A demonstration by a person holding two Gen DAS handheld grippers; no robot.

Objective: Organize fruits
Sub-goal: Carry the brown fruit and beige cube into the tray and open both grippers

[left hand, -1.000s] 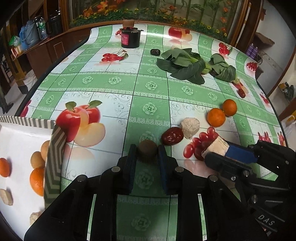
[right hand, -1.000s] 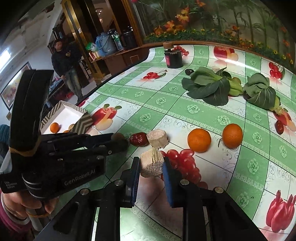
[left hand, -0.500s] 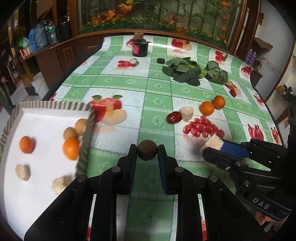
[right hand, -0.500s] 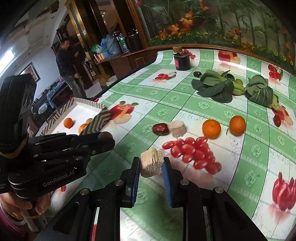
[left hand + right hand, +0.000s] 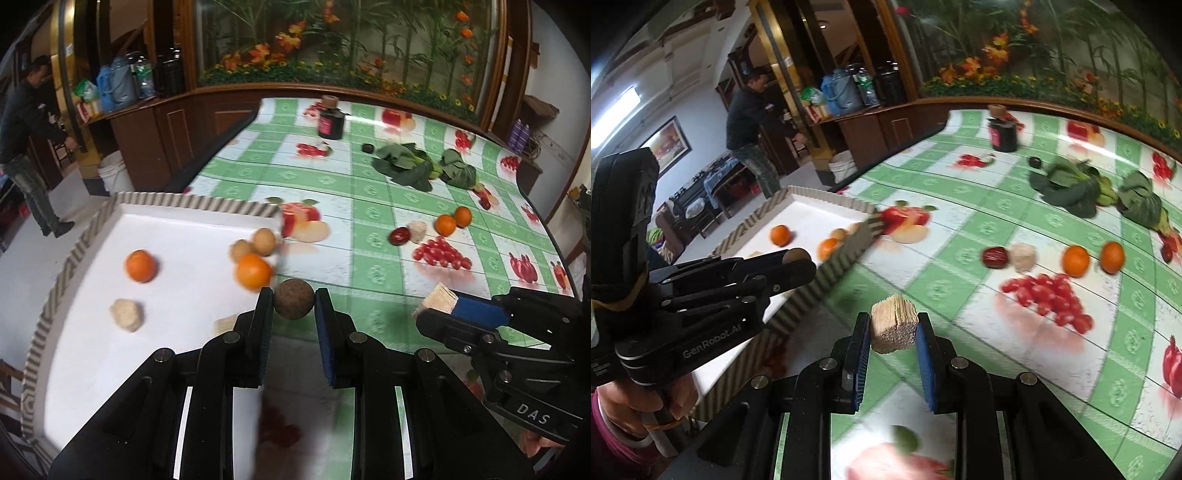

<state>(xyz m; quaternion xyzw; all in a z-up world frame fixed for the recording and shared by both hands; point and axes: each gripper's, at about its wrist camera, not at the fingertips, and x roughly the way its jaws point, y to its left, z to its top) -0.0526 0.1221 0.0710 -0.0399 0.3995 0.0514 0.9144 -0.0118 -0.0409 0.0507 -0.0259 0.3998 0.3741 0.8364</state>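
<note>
My left gripper (image 5: 293,303) is shut on a small brown round fruit (image 5: 293,302), held above the right edge of the white tray (image 5: 92,236). The tray holds two oranges (image 5: 140,266), two tan round fruits (image 5: 264,241) and pale chunks (image 5: 126,315). My right gripper (image 5: 894,328) is shut on a pale fibrous chunk (image 5: 894,326), held above the table right of the tray (image 5: 798,199). It also shows in the left wrist view (image 5: 437,297). On the table lie a red date (image 5: 995,257), a pale chunk (image 5: 1023,256) and two oranges (image 5: 1075,261).
The green checked tablecloth (image 5: 332,177) has printed fruit pictures. Leafy greens (image 5: 406,168), a dark jar (image 5: 331,122) and a small dark object (image 5: 367,148) sit at the far side. A person (image 5: 753,125) stands off to the left.
Both grippers have lifted and moved left toward the tray with their fruit pieces. The left gripper has gone from the table middle to above the tray's right edge.
</note>
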